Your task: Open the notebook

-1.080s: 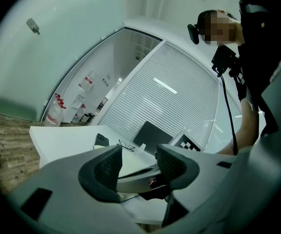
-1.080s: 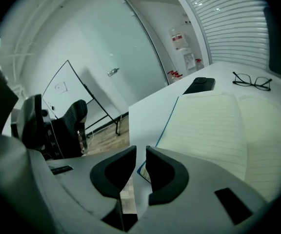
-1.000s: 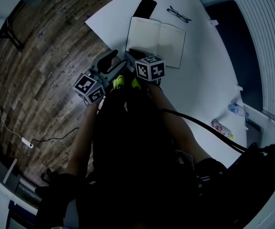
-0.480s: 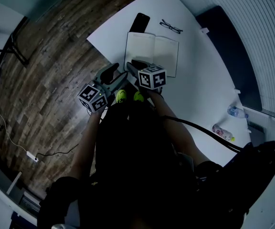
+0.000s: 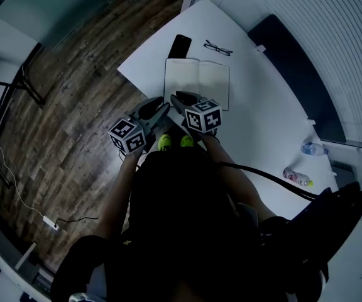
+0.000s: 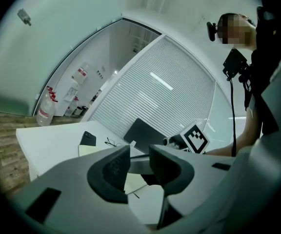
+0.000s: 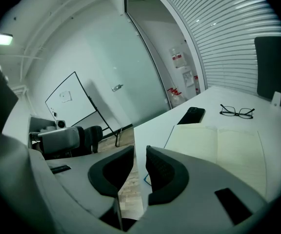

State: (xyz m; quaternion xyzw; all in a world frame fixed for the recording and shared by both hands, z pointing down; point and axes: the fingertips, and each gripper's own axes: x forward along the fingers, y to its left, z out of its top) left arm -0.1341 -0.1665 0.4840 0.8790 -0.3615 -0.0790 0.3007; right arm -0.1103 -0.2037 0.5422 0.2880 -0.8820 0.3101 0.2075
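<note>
Overhead, the head view shows the notebook (image 5: 197,83) lying open and flat on the white table (image 5: 256,118), near the table's corner, with a dark phone (image 5: 180,46) just beyond its left page and a pair of glasses (image 5: 219,48) just beyond its right page. The left gripper (image 5: 158,110) and right gripper (image 5: 182,99) are held side by side at the notebook's near edge, above the table's rim, their marker cubes toward the person. Two small bottles (image 5: 307,162) lie far off along the table's right side, and wooden floor (image 5: 74,93) spreads to the left. Next, the left gripper view has its jaws well apart with nothing between the pads; they have just been closing. Past them lie the pale notebook pages (image 6: 94,150), the phone (image 6: 88,139) and glasses (image 6: 112,142), with the right gripper's marker cube (image 6: 195,138) to the right and a large water bottle (image 6: 45,112) standing on the floor behind. Last, the right gripper view shows its jaws standing close with a narrow gap, clamped on nothing, having just drawn slightly closer; only the table's edge and floor show through the gap. Beyond the right jaw the open notebook (image 7: 218,150) spreads across the table, phone (image 7: 191,115) and glasses (image 7: 237,112) behind it, and a whiteboard (image 7: 70,104) stands against the far wall.
</note>
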